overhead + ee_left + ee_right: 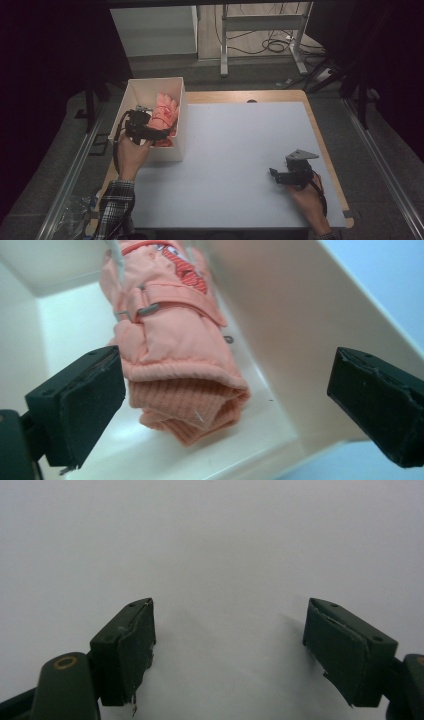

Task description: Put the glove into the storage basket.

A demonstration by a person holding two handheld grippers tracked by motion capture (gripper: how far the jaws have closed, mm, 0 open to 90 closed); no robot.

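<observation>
Upper left of frame, your left claw [222, 410] gapes over the peach glove [175, 350] in the white box [300, 340] | lower right, your right claw [227, 650] spread wide above bare bench [210, 540]

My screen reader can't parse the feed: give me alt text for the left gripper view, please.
The left gripper is open, its two black jaws standing either side of a salmon-pink padded glove that lies in a white box, knitted cuff nearest the camera. One jaw sits close beside the cuff; the other is over the box's near wall, with pale blue tabletop beyond.
</observation>
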